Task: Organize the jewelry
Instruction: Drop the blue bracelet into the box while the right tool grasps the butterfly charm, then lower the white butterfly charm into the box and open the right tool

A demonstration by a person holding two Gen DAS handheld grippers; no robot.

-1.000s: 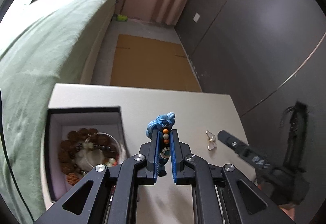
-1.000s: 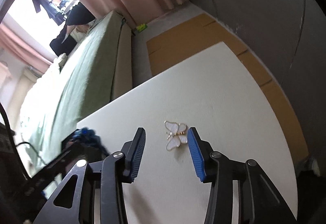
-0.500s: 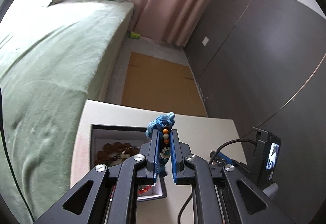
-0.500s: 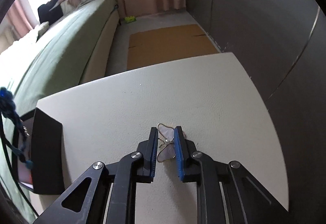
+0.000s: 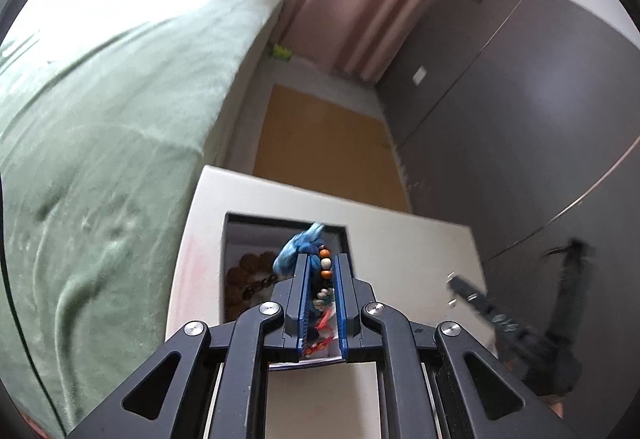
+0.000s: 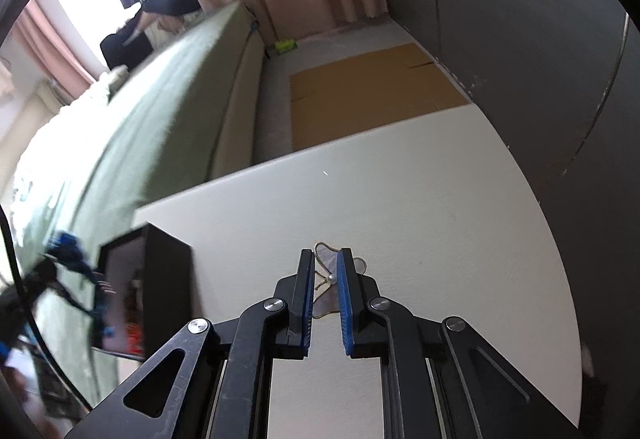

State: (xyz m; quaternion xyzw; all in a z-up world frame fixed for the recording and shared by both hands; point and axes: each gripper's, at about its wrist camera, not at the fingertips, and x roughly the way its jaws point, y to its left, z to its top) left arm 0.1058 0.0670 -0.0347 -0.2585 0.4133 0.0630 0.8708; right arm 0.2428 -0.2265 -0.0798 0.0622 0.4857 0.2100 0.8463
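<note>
My left gripper is shut on a blue cord bracelet with orange and white beads and holds it above the open black jewelry box, which holds brown bead bracelets. My right gripper is shut on a white butterfly brooch with a gold rim, lifted just above the white table. The box also shows at the left of the right wrist view, with the blurred left gripper and blue bracelet beside it. The right gripper appears at the right of the left wrist view.
A green bed runs along the table's left side. A dark wall stands to the right. Brown cardboard lies on the floor beyond the table's far edge.
My right gripper closed on the butterfly brooch and lifted it slightly. My left gripper carried the blue bracelet left until it hangs over the box.
</note>
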